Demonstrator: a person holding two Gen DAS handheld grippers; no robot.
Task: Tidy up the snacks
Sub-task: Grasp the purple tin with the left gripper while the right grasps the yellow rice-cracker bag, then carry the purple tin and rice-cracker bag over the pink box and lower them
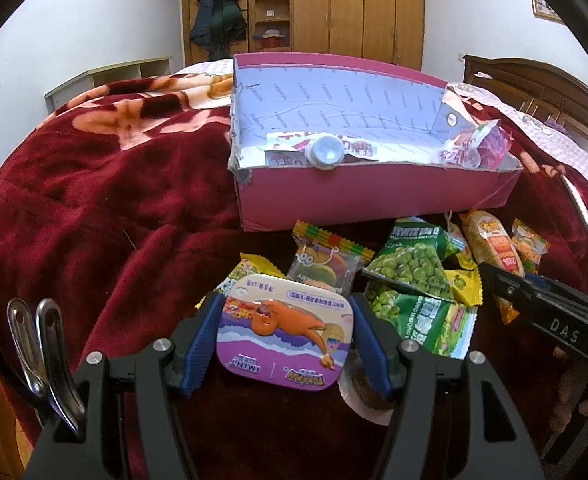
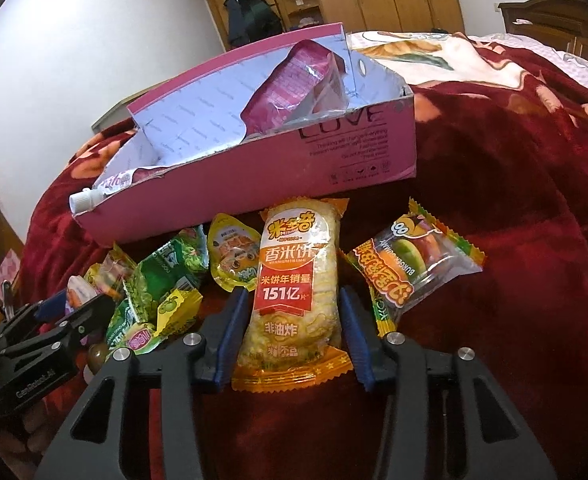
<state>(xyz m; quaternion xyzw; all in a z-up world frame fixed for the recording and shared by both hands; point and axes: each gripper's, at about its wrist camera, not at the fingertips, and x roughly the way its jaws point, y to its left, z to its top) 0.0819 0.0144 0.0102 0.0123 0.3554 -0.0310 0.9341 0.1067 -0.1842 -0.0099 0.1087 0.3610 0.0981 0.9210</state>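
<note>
My left gripper (image 1: 284, 334) is shut on a purple mint tin (image 1: 284, 332) with an orange dragon, held just above the snack pile. My right gripper (image 2: 290, 320) straddles an orange rice cracker pack (image 2: 294, 280), blue pads at both its sides; it lies on the blanket. The pink cardboard box (image 1: 373, 196) stands behind the pile and holds a white-capped spout pouch (image 1: 325, 152) and a pink pouch (image 2: 290, 84). Green pea packs (image 1: 409, 264), a burger gummy pack (image 2: 417, 264) and yellow packets (image 2: 234, 260) lie in front of the box (image 2: 254, 188).
Everything sits on a dark red floral blanket (image 1: 114, 200) on a bed. The right gripper's body (image 1: 549, 316) shows at the right of the left wrist view. A wooden wardrobe (image 1: 353, 8) and headboard (image 1: 533, 80) stand behind. A roll of tape (image 1: 361, 392) lies under the left gripper.
</note>
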